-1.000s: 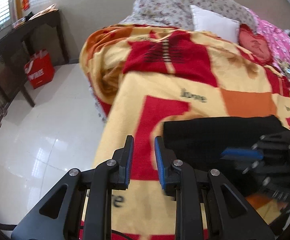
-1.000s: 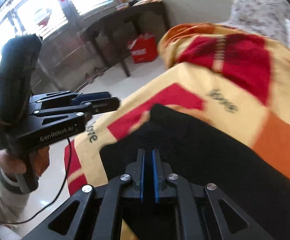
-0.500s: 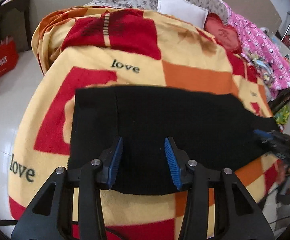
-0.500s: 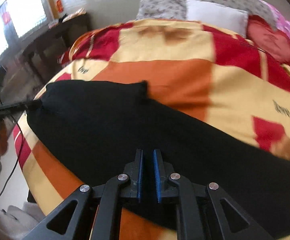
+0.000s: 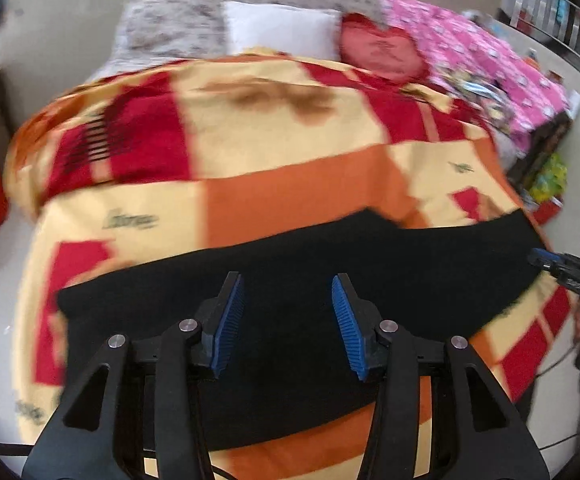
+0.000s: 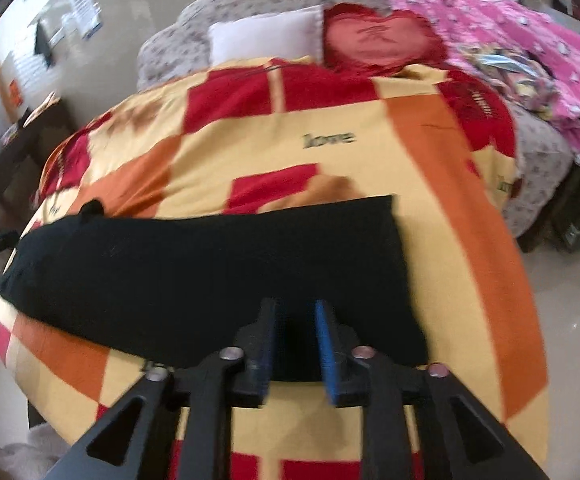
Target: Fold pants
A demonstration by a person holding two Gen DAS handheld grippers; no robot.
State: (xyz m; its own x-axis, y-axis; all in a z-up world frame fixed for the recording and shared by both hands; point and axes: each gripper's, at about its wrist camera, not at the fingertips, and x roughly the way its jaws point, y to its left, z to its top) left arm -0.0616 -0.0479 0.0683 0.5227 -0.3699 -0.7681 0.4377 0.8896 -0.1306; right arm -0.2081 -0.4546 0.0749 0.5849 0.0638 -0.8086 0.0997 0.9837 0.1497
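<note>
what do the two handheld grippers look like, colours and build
Both match. The left gripper has black angular finger arms with triangular cutouts, silver round pivot bolts and ribbed blue pads. The right gripper shows the same black frame, silver bolts and blue pads. A thin black cable runs below the left one.

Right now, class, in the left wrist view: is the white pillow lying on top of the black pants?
No. The white pillow sits at the far head of the bed, well apart from the black pants lying across the near blanket.

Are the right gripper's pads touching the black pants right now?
Cannot tell. In the right wrist view the right gripper, jaws opening, overlaps the black pants; blur hides any gap.
</note>
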